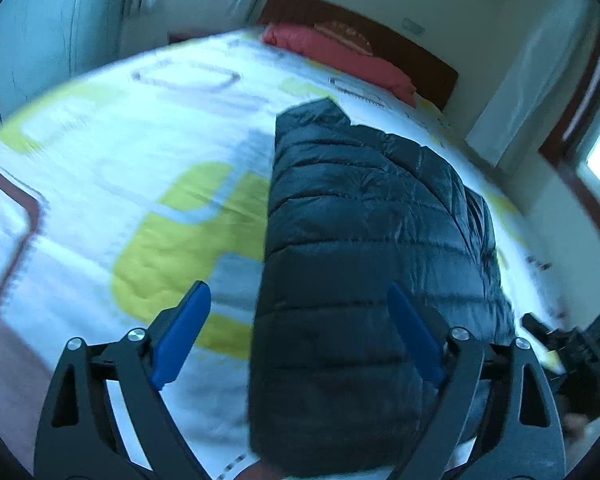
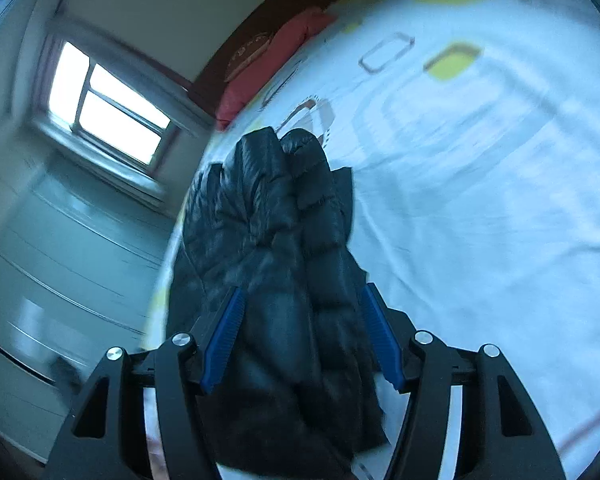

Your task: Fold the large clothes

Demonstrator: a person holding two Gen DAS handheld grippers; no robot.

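Observation:
A black quilted puffer jacket (image 1: 364, 248) lies folded lengthwise on the bed. My left gripper (image 1: 300, 300) is open above its near left edge, one blue finger over the sheet and the other over the jacket. In the right wrist view the jacket (image 2: 284, 240) is bunched between the blue fingers. My right gripper (image 2: 302, 304) is closed on a thick fold of it.
The bed has a white sheet (image 1: 120, 152) with yellow and grey shapes. A red pillow (image 1: 340, 56) lies against the dark headboard. A window (image 2: 104, 104) and pale drawers (image 2: 60, 264) stand beside the bed. A dark object (image 1: 572, 360) sits at the bed's right edge.

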